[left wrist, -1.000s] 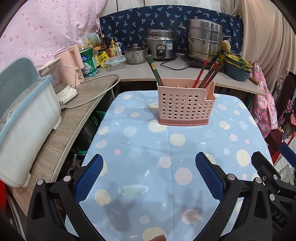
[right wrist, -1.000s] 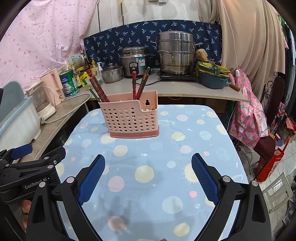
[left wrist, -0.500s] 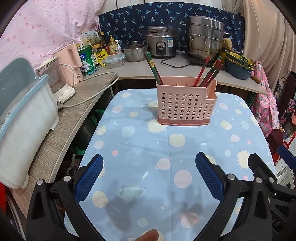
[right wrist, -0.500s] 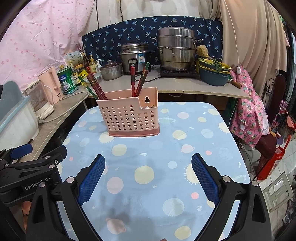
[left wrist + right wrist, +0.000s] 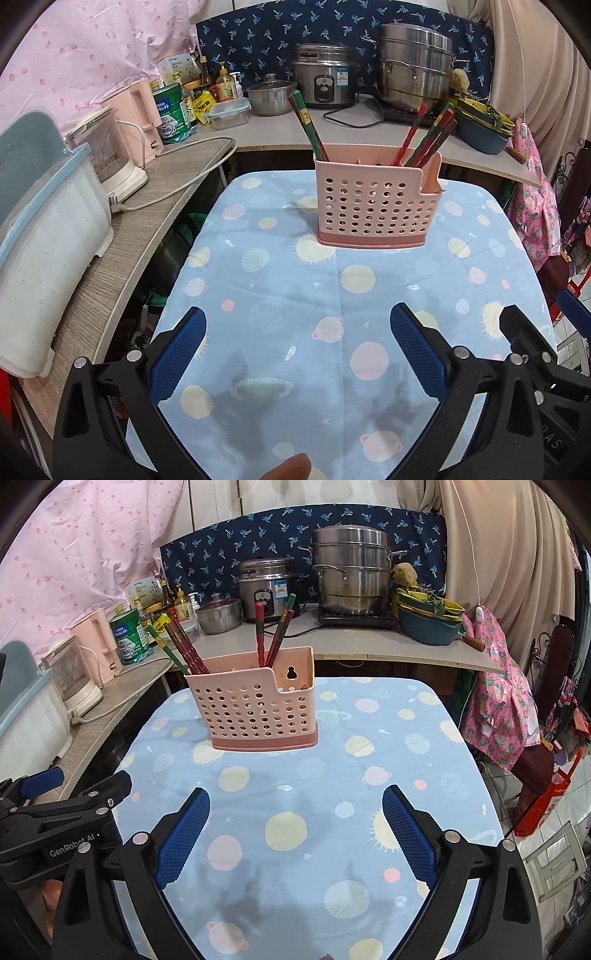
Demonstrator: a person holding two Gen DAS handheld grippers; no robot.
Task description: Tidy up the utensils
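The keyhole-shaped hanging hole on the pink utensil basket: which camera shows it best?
The right wrist view: the hanging hole shows plainly in the tall back wall of the pink utensil basket. In the left wrist view the pink utensil basket shows only its perforated front, so the hole cannot be seen.

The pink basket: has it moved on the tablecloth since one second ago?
No. The pink basket keeps its place beside the same yellow sun print; only the camera shifted.
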